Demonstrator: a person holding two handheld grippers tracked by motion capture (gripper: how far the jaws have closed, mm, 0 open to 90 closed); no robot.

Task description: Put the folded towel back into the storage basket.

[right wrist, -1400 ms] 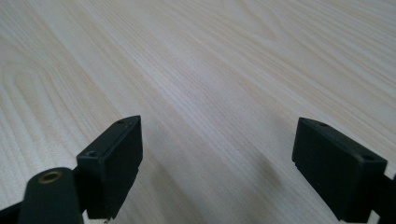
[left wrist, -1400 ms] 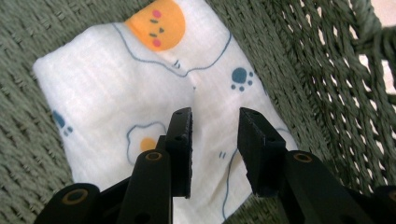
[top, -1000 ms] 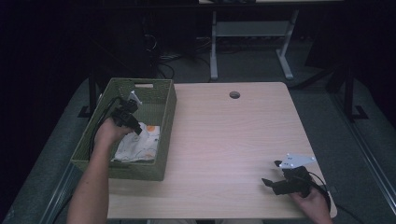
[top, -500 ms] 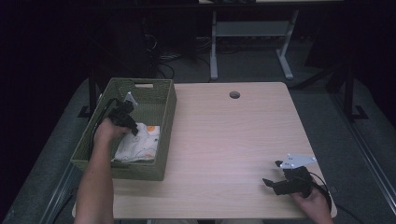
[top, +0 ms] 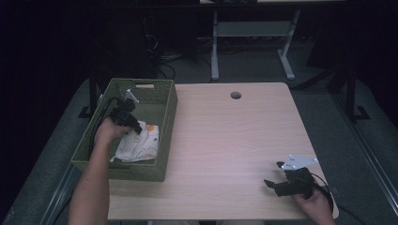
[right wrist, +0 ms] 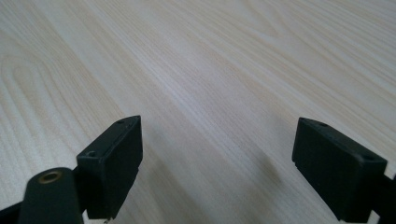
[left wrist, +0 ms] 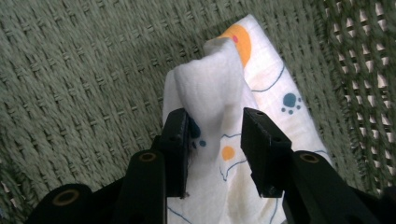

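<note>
Nearest to the person, the right gripper [top: 277,184] lies low over the front right corner of the surface [top: 225,140], close to its front edge. Its two fingers [right wrist: 114,161] stand wide apart and nothing is between them; in the right gripper view, bare pale wood stretches ahead. From this gripper to the basket the surface is free, so there is wide open room in the middle and toward the far edge, where one round hole [top: 235,95] sits in the wood.

At the left side, one green woven basket [top: 166,140] stands on the surface with its outer wall reaching the left edge. One white cloth [left wrist: 219,93] with orange dots and blue paw prints lies inside it, in the near half, against the right wall. The left gripper [left wrist: 217,140] reaches down into the basket from above. A raised fold of the cloth stands between its two fingers [left wrist: 177,140]. The fingers have just been opening a little; the left finger touches the fold, while the right finger stands slightly off it, so the fingers do not clamp the fold. The basket walls are close around this gripper, so the room for moving is tight there.
</note>
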